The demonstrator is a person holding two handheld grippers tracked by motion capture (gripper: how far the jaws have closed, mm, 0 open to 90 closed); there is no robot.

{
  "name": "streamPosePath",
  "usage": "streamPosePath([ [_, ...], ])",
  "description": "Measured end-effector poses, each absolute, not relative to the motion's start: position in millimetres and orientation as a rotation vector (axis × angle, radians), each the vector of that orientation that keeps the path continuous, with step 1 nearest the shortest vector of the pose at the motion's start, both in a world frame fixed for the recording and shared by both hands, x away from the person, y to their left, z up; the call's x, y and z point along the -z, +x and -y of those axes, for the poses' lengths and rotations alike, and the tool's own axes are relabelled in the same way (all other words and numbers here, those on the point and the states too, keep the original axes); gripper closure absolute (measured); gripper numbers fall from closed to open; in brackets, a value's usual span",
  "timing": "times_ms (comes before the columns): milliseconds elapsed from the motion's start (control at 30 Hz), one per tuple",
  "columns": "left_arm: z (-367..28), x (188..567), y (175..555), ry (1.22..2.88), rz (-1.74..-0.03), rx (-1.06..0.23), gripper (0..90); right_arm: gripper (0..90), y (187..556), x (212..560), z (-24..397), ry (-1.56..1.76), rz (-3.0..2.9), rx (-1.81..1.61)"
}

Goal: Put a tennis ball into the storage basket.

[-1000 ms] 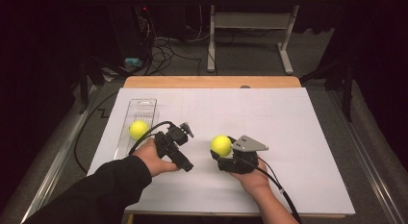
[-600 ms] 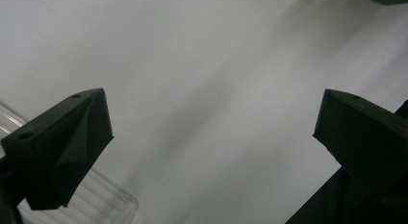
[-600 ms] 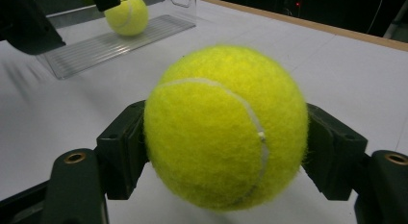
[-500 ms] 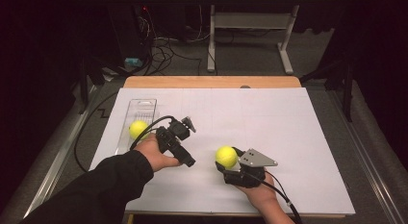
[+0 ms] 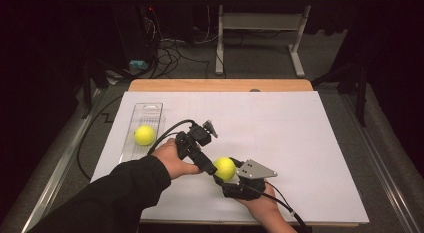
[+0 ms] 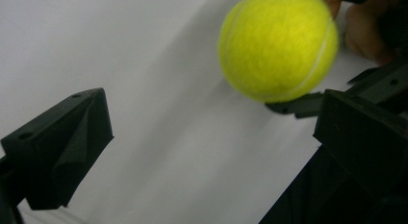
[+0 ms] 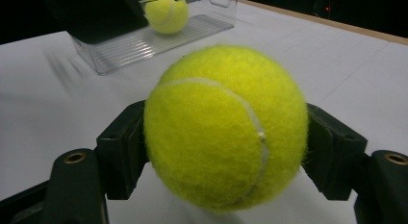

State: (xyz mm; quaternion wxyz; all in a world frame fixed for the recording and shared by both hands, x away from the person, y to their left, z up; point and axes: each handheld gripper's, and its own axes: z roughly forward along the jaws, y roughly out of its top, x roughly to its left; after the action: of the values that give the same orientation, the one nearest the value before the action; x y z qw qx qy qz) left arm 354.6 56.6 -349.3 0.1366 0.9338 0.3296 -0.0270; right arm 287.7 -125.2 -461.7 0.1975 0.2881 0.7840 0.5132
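High view: the right gripper (image 5: 227, 175) clamps a tennis ball (image 5: 224, 168) near the front middle of the table (image 5: 310, 143), on the white sheet; the left gripper (image 5: 207, 168) points at that ball from the left, its tip touching or just beside it, so the left hand (image 5: 172, 160) is the one placed to receive it. A second tennis ball (image 5: 144, 135) lies in the clear tray (image 5: 149, 113) at the left of the table, well apart from both grippers. Left gripper view: the left gripper (image 6: 211, 132) stands released, jaws wide apart with nothing between them; the held ball (image 6: 278, 43) sits ahead and toward the right-hand jaw, not centred in the gap, with the other gripper's black jaw under it. Judgement: the left gripper needs to shift toward that side before closing. Right gripper view: the right gripper (image 7: 226, 142) grasps the ball (image 7: 226, 128) across its middle, both jaws pressed to its sides; the ball is round, so no long axis matters. The tray (image 7: 154, 39) and second ball (image 7: 167, 13) lie ahead, up and left.
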Motion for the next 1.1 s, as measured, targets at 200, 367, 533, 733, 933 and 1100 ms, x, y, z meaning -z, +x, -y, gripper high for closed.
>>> streamPosePath([
  [200,-40,356,353,2.718,-0.92,0.118,0.5,27.0,284,460,119,0.782,-2.198,-1.46],
  [367,-30,363,353,2.733,-0.908,0.144,0.8,27.0,282,458,116,0.778,-2.193,-1.471],
  [533,-25,370,353,2.737,-0.901,0.183,4.4,27.0,280,455,115,0.767,-2.189,-1.495],
  [733,-24,372,353,2.733,-0.883,0.212,15.6,27.0,280,455,116,0.762,-2.183,-1.489],
  [933,-25,372,353,2.727,-0.858,0.239,25.5,26.9,281,455,116,0.785,-2.177,-1.484],
  [1100,-25,370,352,2.725,-0.869,0.226,26.0,25.9,282,454,117,0.775,-2.177,-1.483],
])
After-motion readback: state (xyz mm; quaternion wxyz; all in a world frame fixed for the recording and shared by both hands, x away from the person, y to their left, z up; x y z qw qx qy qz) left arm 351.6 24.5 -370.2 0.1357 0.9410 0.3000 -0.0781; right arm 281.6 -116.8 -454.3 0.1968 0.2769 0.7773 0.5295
